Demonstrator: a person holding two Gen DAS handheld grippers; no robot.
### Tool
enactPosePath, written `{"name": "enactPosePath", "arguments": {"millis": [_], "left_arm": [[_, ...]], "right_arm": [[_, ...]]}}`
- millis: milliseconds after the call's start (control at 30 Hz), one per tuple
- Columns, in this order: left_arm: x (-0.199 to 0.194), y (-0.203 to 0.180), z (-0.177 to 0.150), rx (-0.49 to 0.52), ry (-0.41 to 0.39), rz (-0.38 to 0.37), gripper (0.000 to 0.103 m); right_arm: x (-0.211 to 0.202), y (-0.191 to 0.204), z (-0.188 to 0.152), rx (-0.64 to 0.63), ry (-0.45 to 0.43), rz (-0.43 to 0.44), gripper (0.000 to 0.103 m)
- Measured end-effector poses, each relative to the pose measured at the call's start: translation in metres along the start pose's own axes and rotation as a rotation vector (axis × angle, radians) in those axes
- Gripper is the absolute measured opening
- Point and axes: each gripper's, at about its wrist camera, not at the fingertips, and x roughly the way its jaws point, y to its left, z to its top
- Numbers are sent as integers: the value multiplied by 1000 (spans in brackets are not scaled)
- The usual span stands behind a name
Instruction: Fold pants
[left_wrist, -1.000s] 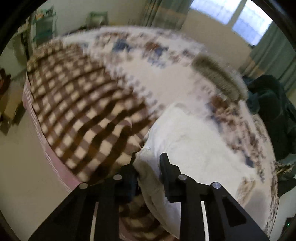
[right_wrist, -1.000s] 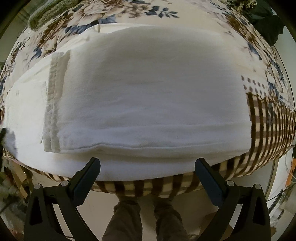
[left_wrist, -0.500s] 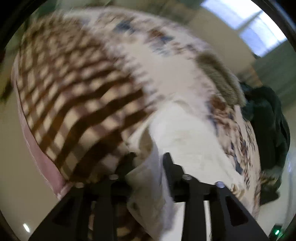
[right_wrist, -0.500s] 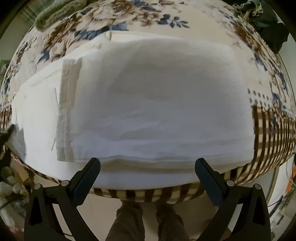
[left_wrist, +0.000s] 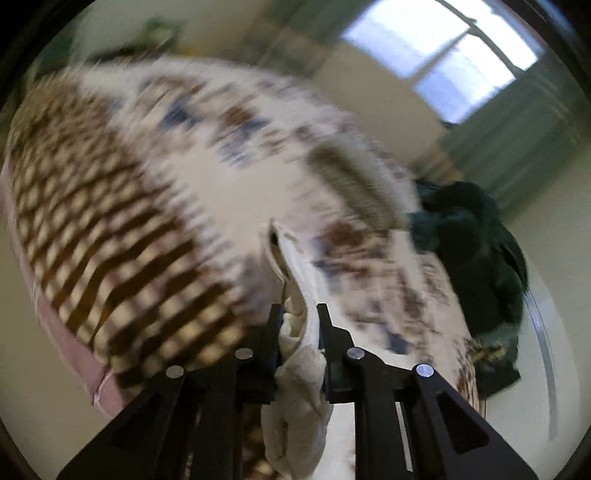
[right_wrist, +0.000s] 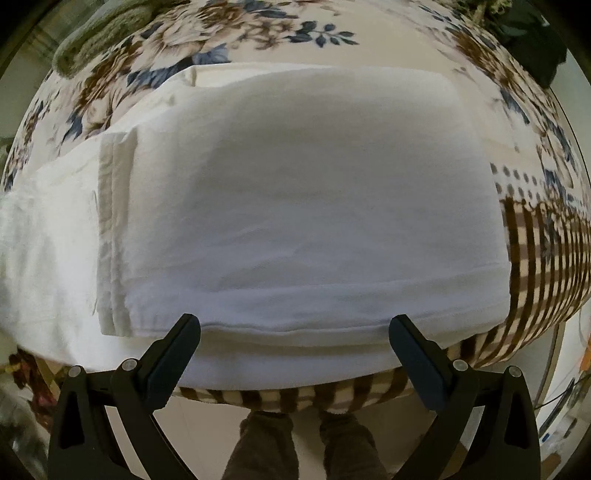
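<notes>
White cloth fills most of the right wrist view: the pants (right_wrist: 295, 206) lie folded on the bed (right_wrist: 546, 236), a hemmed edge to the left and a layered fold along the near side, close to the bed's edge. The right gripper (right_wrist: 295, 332) hangs over that near fold with its jaws spread wide; nothing is between them, and whether the fingertips (right_wrist: 186, 328) touch the cloth is unclear. Below the bed edge, the person's legs (right_wrist: 299, 443) show on a pale floor.

In the left wrist view the left gripper (left_wrist: 300, 317) has its jaws drawn narrow, having just been closing, and they pinch a bunched edge of the pants (left_wrist: 299, 369). The cloth rises in a ridge past the fingertips (left_wrist: 275, 317) and hangs down between the fingers below.

This view is heavily motion-blurred: the bed's (left_wrist: 110, 229) checked and floral patterns smear, and a grey-green bundle (left_wrist: 354, 184) farther back cannot be identified. A dark heap (left_wrist: 469, 236) beside the bed is unreadable too. A window (left_wrist: 443, 48) with curtains sits at upper right.

The left end of the pants runs out of the right view.
</notes>
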Motion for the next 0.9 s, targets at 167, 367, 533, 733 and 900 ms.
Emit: {"name": "enactPosePath", "arguments": {"millis": [167, 367, 533, 733, 900], "left_arm": [[-21, -84, -5, 127, 12, -146, 14], [1, -191, -57, 180, 166, -354, 14], [39, -281, -120, 253, 341, -486, 0], [73, -354, -190, 488, 498, -473, 1], [77, -325, -186, 522, 539, -211, 23]], "right_arm": [[-11, -26, 4, 46, -11, 27, 103], [-37, -99, 8, 177, -31, 1, 103], [-45, -185, 2, 260, -35, -38, 103], [-47, -284, -13, 362, -36, -32, 103], [-59, -312, -13, 386, -89, 228, 103]]}}
